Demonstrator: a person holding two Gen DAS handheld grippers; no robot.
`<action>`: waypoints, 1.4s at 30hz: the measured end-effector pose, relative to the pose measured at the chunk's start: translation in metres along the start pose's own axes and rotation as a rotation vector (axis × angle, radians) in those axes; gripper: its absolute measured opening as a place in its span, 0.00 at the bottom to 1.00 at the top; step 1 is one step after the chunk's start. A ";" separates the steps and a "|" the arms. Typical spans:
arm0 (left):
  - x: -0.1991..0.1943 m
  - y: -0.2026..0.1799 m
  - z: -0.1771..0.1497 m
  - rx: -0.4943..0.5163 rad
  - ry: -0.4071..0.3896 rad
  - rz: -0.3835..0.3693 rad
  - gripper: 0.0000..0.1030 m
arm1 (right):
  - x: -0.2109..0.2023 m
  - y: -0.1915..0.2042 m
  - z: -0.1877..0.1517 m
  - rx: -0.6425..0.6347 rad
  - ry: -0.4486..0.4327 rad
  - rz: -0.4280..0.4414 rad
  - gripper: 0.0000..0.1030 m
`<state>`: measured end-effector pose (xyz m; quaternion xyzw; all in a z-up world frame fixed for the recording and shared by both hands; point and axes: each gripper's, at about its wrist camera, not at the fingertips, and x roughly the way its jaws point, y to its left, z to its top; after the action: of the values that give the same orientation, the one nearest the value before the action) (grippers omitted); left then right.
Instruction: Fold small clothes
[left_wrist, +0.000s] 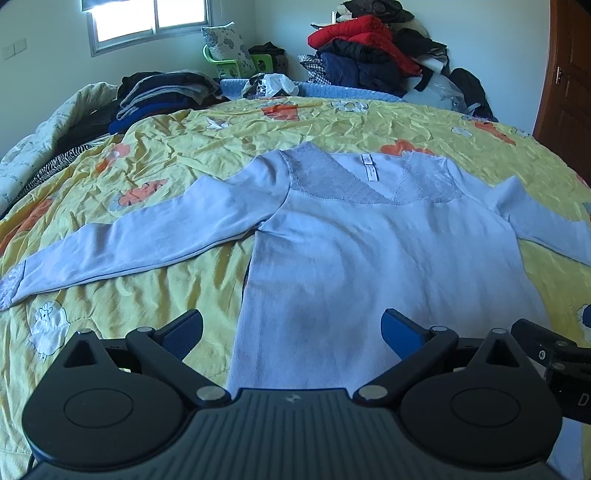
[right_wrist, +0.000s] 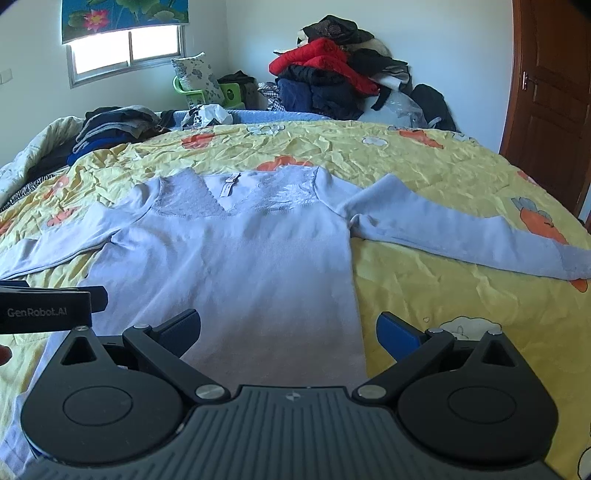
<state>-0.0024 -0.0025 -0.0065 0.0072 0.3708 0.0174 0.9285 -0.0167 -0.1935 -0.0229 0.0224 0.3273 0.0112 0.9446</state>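
The hem of the top (left_wrist: 369, 258) is hidden behind the gripper body at the bottom of both frames. In the left wrist view, its right sleeve is cut off at the right edge and its left cuff at the left edge. The print on the neck label (left_wrist: 369, 168) is too small to be read. The right gripper (left_wrist: 554, 354) is only partly seen, lower right.

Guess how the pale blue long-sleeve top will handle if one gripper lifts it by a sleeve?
The top is probably floppy: it lies flat and follows the wrinkled bedspread, so the body would likely trail and sag. It looks thin, so likely light. The left sleeve and right sleeve are spread wide and may swing.
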 end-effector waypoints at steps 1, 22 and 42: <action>0.000 0.000 0.000 -0.001 -0.004 0.001 1.00 | 0.000 0.000 0.000 0.002 0.000 0.003 0.99; 0.001 -0.003 -0.004 0.019 -0.004 0.002 1.00 | -0.003 -0.002 -0.002 0.006 -0.008 0.033 0.99; 0.001 -0.004 -0.003 0.018 -0.002 -0.002 1.00 | -0.002 -0.011 -0.001 0.028 -0.042 0.047 0.99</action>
<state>-0.0035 -0.0063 -0.0097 0.0151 0.3701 0.0134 0.9288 -0.0189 -0.2041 -0.0234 0.0434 0.3070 0.0282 0.9503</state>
